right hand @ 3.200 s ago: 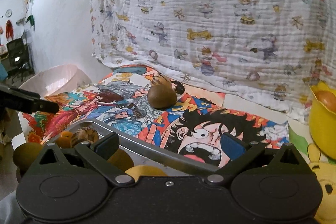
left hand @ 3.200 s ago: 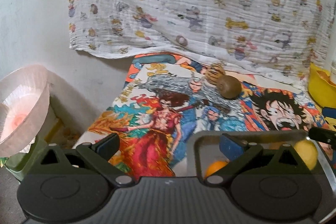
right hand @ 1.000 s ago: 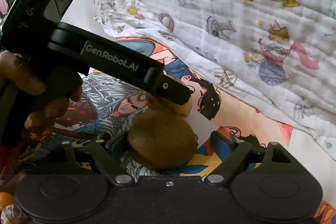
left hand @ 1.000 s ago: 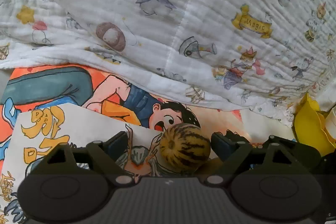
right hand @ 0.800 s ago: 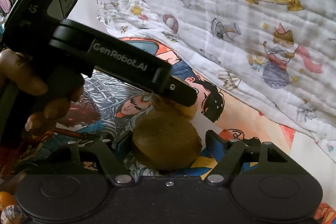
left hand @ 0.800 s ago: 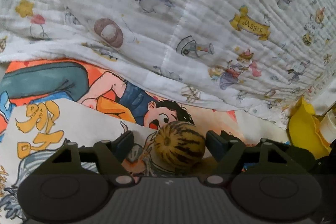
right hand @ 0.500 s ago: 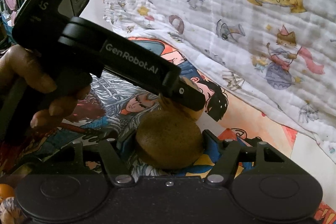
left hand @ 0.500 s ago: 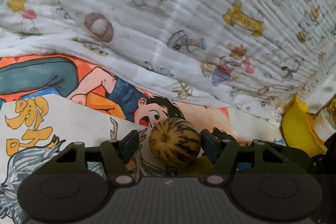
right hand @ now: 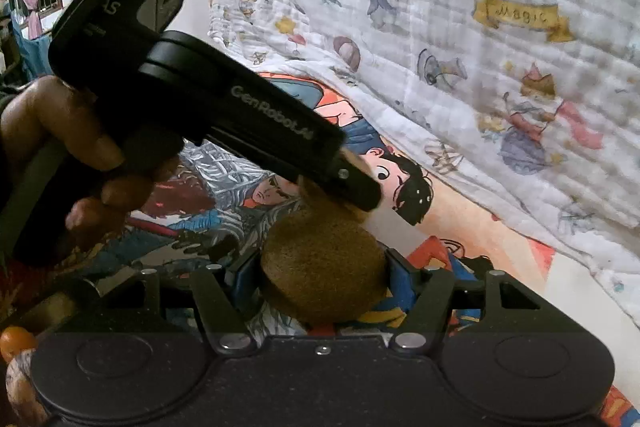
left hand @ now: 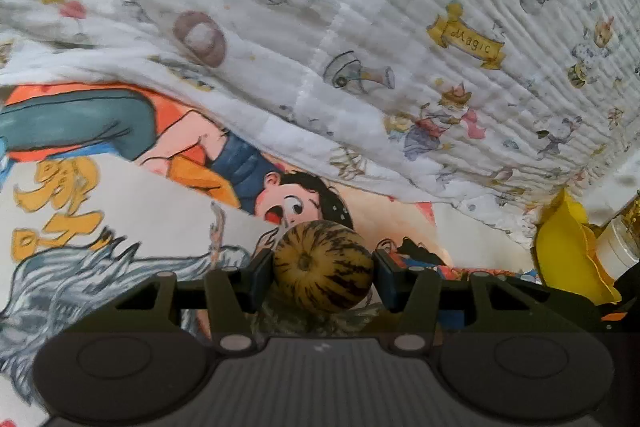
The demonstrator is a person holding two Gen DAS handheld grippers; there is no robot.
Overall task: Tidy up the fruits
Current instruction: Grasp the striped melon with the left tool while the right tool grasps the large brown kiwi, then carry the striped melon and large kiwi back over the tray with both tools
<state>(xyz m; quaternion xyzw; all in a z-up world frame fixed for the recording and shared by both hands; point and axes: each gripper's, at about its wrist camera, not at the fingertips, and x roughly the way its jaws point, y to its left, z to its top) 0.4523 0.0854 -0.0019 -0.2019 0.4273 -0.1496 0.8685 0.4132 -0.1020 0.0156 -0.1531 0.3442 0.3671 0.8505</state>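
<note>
A small round fruit with dark stripes (left hand: 324, 267) sits on the cartoon-printed cloth (left hand: 120, 211). My left gripper (left hand: 322, 265) is closing on it, and its blue pads touch both sides of the fruit. Right beside it lies a brown fuzzy kiwi (right hand: 324, 267). My right gripper (right hand: 320, 273) is closing too, and its pads lie against the kiwi's flanks. In the right wrist view, a person's hand (right hand: 60, 147) holds the left gripper. Its near finger (right hand: 340, 171) reaches down just behind the kiwi and hides the striped fruit.
A white quilted blanket with cartoon prints (left hand: 360, 27) hangs behind the fruits. A yellow bowl (left hand: 568, 259) and a pale jar (left hand: 620, 243) stand at the far right. An orange fruit (right hand: 16, 343) and another striped one (right hand: 20, 379) show at the lower left.
Both grippers have narrowed from wide apart until their pads meet the fruits, the left on the striped fruit and the right on the kiwi. Neither hand has shifted much.
</note>
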